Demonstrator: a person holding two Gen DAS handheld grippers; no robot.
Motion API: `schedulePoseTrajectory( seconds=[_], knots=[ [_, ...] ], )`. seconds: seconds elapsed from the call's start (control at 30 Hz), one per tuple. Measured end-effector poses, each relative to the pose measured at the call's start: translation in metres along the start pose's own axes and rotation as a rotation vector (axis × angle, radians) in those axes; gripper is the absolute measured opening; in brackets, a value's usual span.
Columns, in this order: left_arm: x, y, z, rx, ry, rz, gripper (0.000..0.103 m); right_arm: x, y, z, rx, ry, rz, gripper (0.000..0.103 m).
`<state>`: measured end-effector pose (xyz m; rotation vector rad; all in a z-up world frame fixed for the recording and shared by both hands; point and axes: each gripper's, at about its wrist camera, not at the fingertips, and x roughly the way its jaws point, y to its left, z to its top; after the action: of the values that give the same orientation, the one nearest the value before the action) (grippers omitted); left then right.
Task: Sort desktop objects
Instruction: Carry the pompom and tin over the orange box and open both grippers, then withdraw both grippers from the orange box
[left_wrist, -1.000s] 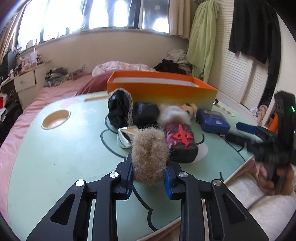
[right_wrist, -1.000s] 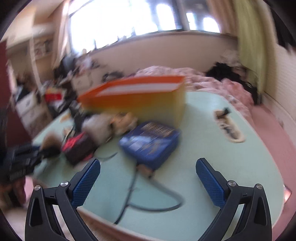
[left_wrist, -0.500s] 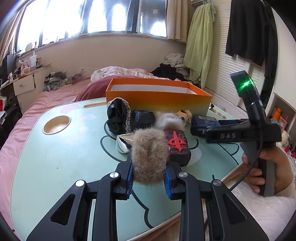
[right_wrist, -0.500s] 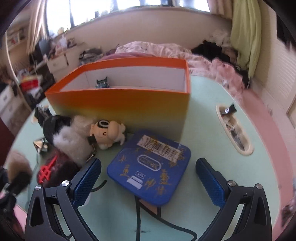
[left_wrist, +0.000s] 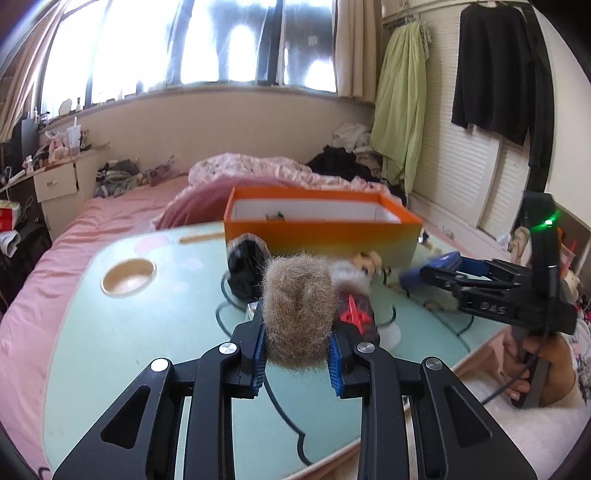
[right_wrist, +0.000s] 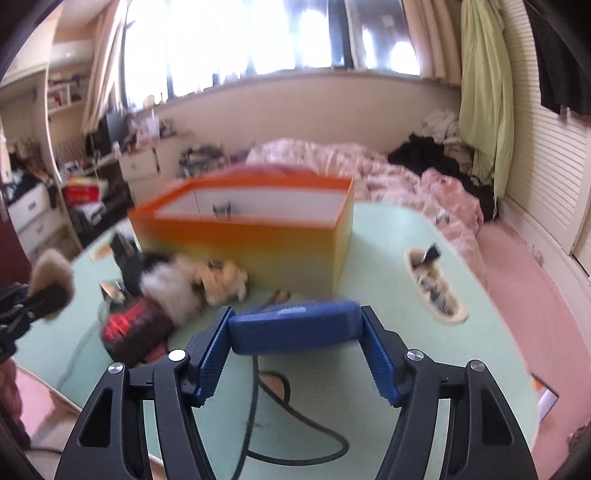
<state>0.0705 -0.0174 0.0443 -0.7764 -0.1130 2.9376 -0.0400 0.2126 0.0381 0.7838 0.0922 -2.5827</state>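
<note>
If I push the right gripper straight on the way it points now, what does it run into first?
Most likely the orange box: its front wall stands just beyond the blue case that the right gripper is closing on. The gap is hard to judge through the blur.

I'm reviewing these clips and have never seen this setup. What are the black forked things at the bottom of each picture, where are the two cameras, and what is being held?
No robot here: a person carries a handheld two-finger gripper in each hand, and a fisheye camera on each looks along its fingers. In the left wrist view, the left gripper is shut on a tan fur ball. In the right wrist view, the right gripper is closing its jaws around a blue box, which already touches both pads. On the pale green table stand an orange box, open on top, and a cluster of small items, including a dark pouch with a red emblem.
</note>
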Motion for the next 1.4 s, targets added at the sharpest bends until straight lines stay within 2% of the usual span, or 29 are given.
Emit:
schedulePoseTrajectory(
  seconds=[0.17,0.27,0.37,0.43,0.47,0.5,0.57,0.63,0.7,0.8,0.87,0.9,0.93,1.03,1.17,1.27,1.3,1.37,1.4],
  knots=[
    [0.002,-0.008,0.040,0.042,-0.085,0.027,0.028,-0.014,0.004,0.046,0.011,-0.078,0.064,0.067],
    [0.018,-0.013,0.073,0.046,-0.095,0.012,0.028,-0.008,0.006,0.073,0.032,-0.101,0.083,0.067],
    [0.045,-0.017,0.103,0.028,-0.080,-0.006,0.028,0.012,0.004,0.097,0.071,-0.084,0.119,0.067],
    [0.067,-0.020,0.115,0.040,-0.076,0.014,0.031,0.030,-0.003,0.105,0.122,-0.054,0.146,0.067],
    [0.081,-0.022,0.118,0.060,-0.053,0.030,0.047,0.042,-0.008,0.106,0.153,-0.018,0.163,0.068],
    [0.095,-0.024,0.119,0.075,-0.017,0.048,0.070,0.055,-0.011,0.106,0.186,0.031,0.179,0.068],
    [0.116,-0.020,0.115,0.061,0.032,0.084,0.073,0.073,-0.024,0.103,0.260,0.076,0.180,0.069],
    [0.118,-0.012,0.109,0.024,0.041,0.073,0.073,0.070,-0.034,0.098,0.295,0.050,0.197,0.073],
    [0.105,-0.006,0.101,-0.008,0.010,0.037,0.073,0.056,-0.039,0.092,0.306,0.005,0.193,0.079],
    [0.081,-0.002,0.092,-0.036,-0.023,0.026,0.073,0.027,-0.038,0.084,0.269,-0.056,0.166,0.084],
    [0.063,0.000,0.084,-0.060,-0.020,-0.005,0.074,0.007,-0.030,0.074,0.230,-0.077,0.151,0.089],
    [0.058,0.000,0.080,-0.069,-0.010,-0.023,0.079,0.000,-0.025,0.068,0.214,-0.074,0.150,0.090],
    [0.052,-0.001,0.074,-0.074,0.010,-0.042,0.082,-0.006,-0.019,0.061,0.193,-0.067,0.154,0.091],
    [0.038,-0.010,0.051,-0.052,0.080,-0.076,0.082,-0.015,0.001,0.035,0.098,-0.014,0.134,0.094],
    [0.029,-0.017,0.014,-0.009,0.148,-0.058,0.082,-0.008,0.020,-0.006,-0.003,0.099,0.104,0.095],
    [0.033,-0.016,-0.010,-0.038,0.192,-0.055,0.082,0.006,0.020,-0.027,-0.022,0.170,0.066,0.096],
    [0.037,-0.015,-0.016,-0.049,0.206,-0.061,0.082,0.008,0.019,-0.031,-0.032,0.159,0.046,0.101],
    [0.050,-0.012,-0.021,-0.070,0.254,-0.071,0.083,0.012,0.021,-0.038,-0.086,0.139,-0.017,0.103],
    [0.051,-0.014,-0.023,-0.051,0.239,-0.045,0.084,0.014,0.020,-0.038,-0.081,0.139,-0.004,0.103]
  ],
)
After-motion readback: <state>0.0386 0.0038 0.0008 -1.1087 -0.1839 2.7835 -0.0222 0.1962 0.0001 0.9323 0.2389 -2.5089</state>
